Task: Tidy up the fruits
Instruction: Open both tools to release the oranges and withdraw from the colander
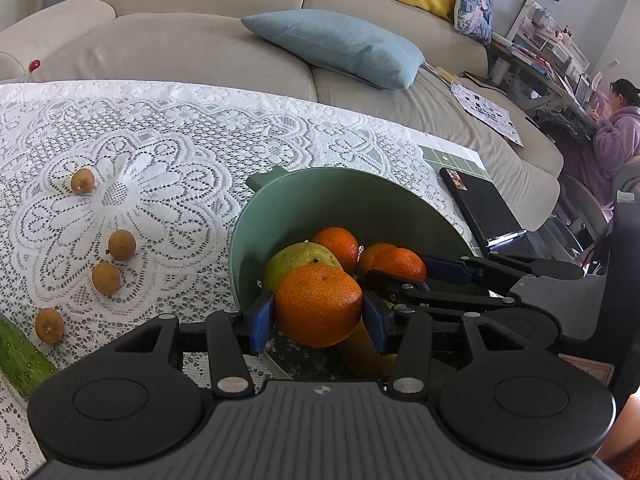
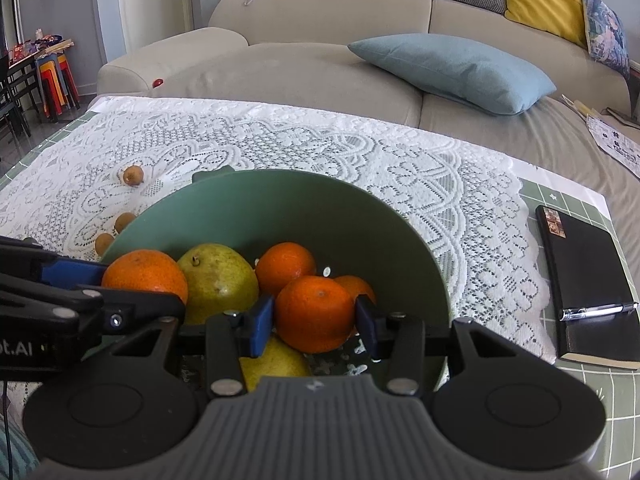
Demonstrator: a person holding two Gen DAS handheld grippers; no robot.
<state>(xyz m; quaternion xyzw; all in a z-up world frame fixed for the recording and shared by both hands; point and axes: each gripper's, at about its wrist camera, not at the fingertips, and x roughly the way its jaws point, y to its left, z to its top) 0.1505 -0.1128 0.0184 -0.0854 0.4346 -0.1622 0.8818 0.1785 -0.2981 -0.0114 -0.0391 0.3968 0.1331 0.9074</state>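
Note:
A green bowl (image 1: 280, 184) (image 2: 280, 208) on the lace cloth holds a pear (image 1: 296, 258) (image 2: 218, 276) and several mandarins. My left gripper (image 1: 318, 316) (image 2: 136, 286) reaches over the bowl's near left side. A large mandarin (image 1: 318, 304) (image 2: 144, 276) sits between its blue pads, which stand close beside it and do not look pressed in. My right gripper (image 2: 315, 320) (image 1: 404, 270) is shut on a smaller mandarin (image 2: 314, 314) (image 1: 394, 262) just above the fruit in the bowl. Several brown longans (image 1: 122, 245) lie loose on the cloth to the left.
A cucumber (image 1: 20, 356) lies at the near left table edge. A black notebook (image 2: 588, 280) with a pen (image 2: 596, 312) lies right of the bowl. Behind the table stands a beige sofa with a blue cushion (image 2: 452, 68). A person sits far right (image 1: 616, 136).

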